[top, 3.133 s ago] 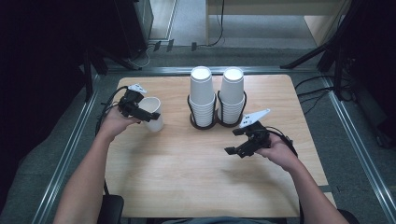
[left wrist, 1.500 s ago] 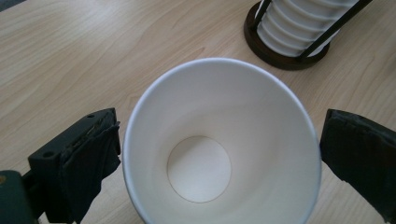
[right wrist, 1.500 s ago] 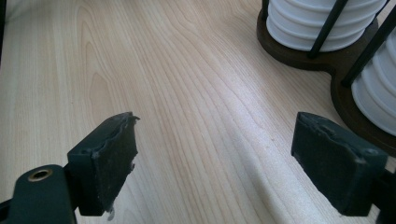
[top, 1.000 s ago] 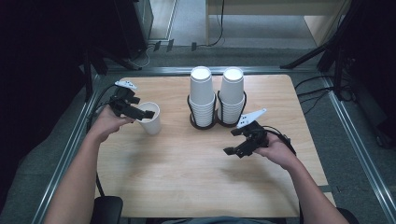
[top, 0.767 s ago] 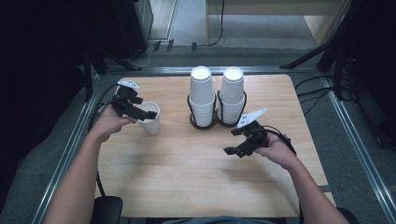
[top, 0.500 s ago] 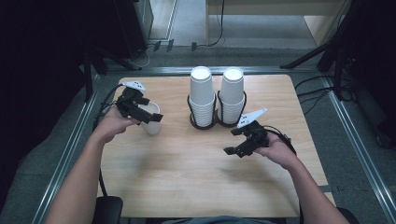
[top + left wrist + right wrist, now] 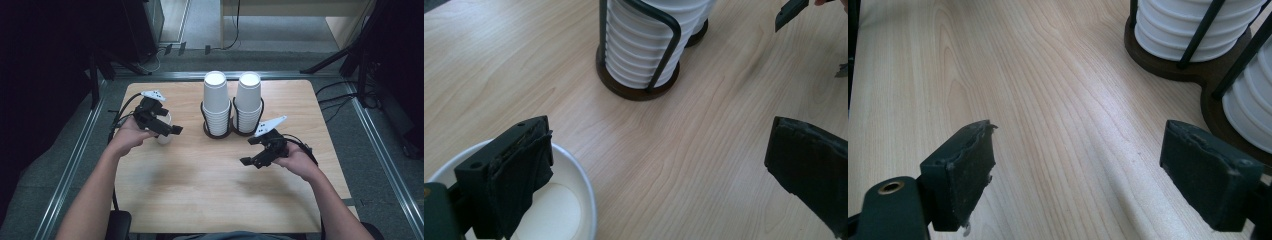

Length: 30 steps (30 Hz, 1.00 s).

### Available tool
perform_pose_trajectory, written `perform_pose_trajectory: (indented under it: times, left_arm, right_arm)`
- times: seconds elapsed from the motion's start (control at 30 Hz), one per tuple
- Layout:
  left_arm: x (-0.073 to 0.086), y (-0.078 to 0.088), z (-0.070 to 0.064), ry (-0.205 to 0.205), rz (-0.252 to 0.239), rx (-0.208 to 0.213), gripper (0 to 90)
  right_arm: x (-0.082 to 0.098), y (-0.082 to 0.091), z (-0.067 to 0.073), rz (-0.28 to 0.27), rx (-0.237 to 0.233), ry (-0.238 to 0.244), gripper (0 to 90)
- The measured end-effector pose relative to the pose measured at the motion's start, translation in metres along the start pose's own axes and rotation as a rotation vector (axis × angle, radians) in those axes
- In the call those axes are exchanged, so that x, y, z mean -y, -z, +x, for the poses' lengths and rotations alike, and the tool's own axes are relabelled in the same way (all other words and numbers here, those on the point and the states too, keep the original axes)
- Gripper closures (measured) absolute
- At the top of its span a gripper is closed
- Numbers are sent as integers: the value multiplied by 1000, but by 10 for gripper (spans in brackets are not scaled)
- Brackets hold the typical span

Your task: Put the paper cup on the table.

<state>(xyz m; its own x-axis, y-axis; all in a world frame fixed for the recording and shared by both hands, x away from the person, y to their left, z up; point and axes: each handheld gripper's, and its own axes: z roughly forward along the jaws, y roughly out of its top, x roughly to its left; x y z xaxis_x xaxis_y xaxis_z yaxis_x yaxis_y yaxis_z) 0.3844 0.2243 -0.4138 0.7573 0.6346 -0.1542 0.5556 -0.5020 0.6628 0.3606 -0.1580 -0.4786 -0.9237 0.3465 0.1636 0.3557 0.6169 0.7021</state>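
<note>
In the left gripper view, the left tongs point(image 7: 659, 165) are standing wide open, gripping nothing; one jaw is hanging over the mouth of the single white cup point(image 7: 569, 210), the other is out over bare wood. In the high view that cup point(image 7: 164, 136) is standing upright on the bench point(image 7: 200, 200) at about nine o'clock, just under the left tongs point(image 7: 162, 126), well apart from the stacks.

The right tongs point(image 7: 257, 154) are hovering at about four o'clock, also spread wide and empty, as the right gripper view shows point(image 7: 1093, 175), with plain wood between the jaws.

Farther back, near twelve o'clock, two cup stacks point(image 7: 232, 102) are sitting side by side in a dark wire holder point(image 7: 220, 131).

The step in hand looks to be either letting go of the lone cup or taking it by the rim. To do it well:

- Keep the left tongs level, so the jaw over the cup's mouth is not nudging the wall sideways; a light paper cup is likely to tip easily.
- If withdrawing, lift straight up before swinging away.
- If gripping, bring one jaw inside and one outside the rim, then close gently so the wall is not crumpling.
- Keep the right tongs clear of the holder, ready to steady it if another cup is being drawn off.
</note>
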Motion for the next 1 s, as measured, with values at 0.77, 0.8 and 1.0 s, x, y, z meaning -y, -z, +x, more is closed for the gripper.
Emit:
perform_pose_trajectory:
  times: [0.77, 0.8, 1.0]
  left_arm:
    - [-1, -35, -39, -7, -14, 44, 0]
    - [-1, -37, -41, -8, -11, 47, 0]
    - [0, -46, -53, -19, -19, 56, 0]
  right_arm:
    - [1, 4, 1, -1, 8, 18, 143]
    - [1, 3, 1, 0, 8, 17, 143]
    - [1, 3, 1, -2, 12, 20, 143]
